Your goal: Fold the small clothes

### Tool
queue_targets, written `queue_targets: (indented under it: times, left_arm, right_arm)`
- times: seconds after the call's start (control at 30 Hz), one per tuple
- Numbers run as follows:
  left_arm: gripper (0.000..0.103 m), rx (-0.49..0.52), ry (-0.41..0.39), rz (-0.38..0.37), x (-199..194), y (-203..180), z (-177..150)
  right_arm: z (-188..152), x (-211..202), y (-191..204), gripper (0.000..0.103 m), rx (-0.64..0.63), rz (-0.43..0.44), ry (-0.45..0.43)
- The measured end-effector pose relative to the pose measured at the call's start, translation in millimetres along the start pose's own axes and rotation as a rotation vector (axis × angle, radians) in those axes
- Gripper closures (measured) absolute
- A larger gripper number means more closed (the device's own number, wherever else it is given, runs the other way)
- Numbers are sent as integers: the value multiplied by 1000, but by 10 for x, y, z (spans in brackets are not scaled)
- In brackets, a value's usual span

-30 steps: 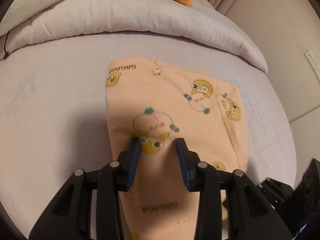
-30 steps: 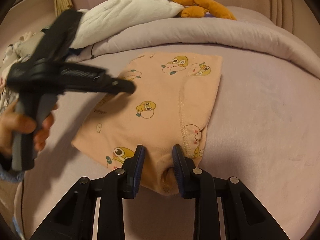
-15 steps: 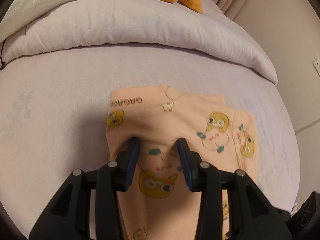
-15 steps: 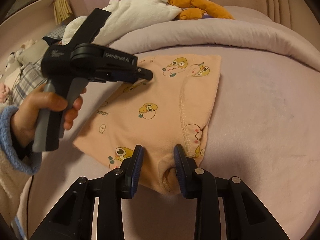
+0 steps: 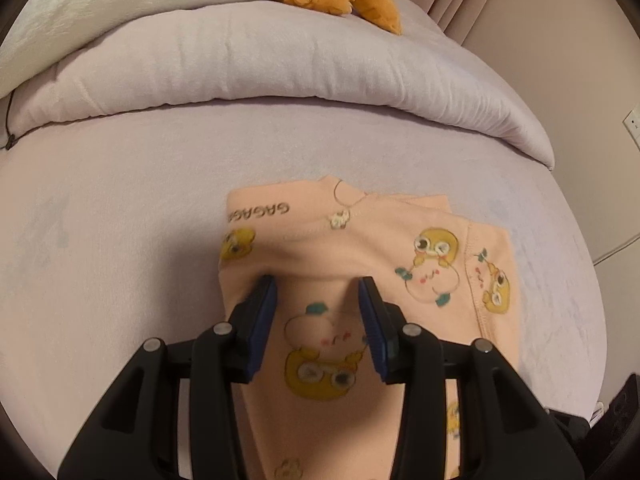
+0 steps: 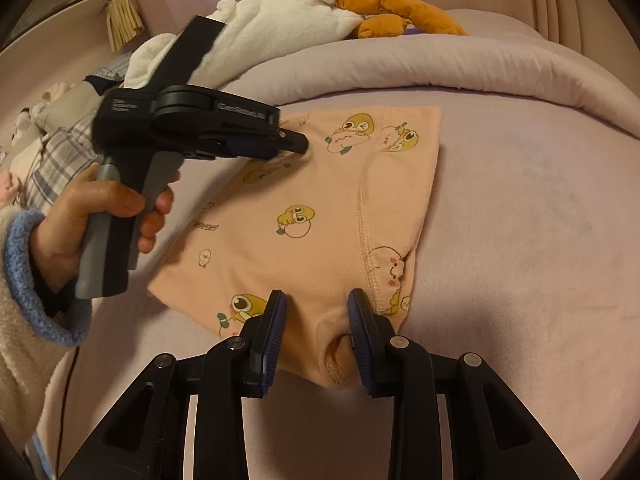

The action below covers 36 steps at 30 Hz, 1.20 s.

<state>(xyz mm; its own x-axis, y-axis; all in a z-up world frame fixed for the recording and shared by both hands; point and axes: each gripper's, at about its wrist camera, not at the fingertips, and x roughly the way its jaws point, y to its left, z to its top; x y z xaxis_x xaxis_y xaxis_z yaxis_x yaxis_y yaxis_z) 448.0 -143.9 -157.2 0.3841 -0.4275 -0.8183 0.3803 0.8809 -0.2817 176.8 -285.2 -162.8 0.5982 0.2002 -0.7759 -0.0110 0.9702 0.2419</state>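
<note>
A small peach garment (image 6: 320, 216) with yellow cartoon prints lies on the lilac bed sheet (image 6: 520, 240); it also shows in the left wrist view (image 5: 360, 248). My left gripper (image 5: 318, 284) is open, its fingertips (image 5: 264, 292) pressing down on the cloth and raising a ridge near the far edge; in the right wrist view it (image 6: 296, 146) comes in from the left. My right gripper (image 6: 316, 300) is open, its jaws astride the bunched near edge of the garment.
A rolled lilac duvet (image 5: 280, 68) runs along the far side. A white blanket (image 6: 272, 28) and an orange plush toy (image 6: 400, 12) lie on it. Plaid clothes (image 6: 52, 156) are piled at the left. A wall (image 5: 580, 60) is at the right.
My left gripper has slid across the garment towards its far edge, pushing the cloth into a ridge. My right gripper has stayed at the near edge.
</note>
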Motion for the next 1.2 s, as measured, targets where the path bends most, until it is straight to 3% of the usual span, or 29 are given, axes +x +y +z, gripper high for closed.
queue_targets:
  times: [0.2, 0.57, 1.03, 1.2]
  left_arm:
    - [58, 28, -28, 59, -253, 47, -310]
    - [57, 62, -25, 71, -485, 52, -886]
    - [58, 140, 57, 84, -605, -124, -1288]
    - [57, 113, 52, 43, -749, -111, -1296]
  right_arm:
    - [-7, -5, -10, 67, 27, 13, -10]
    - [26, 19, -36, 66, 82, 13, 1]
    - [20, -38, 30, 63, 114, -40, 68]
    - [-2, -182, 25, 59, 89, -51, 72]
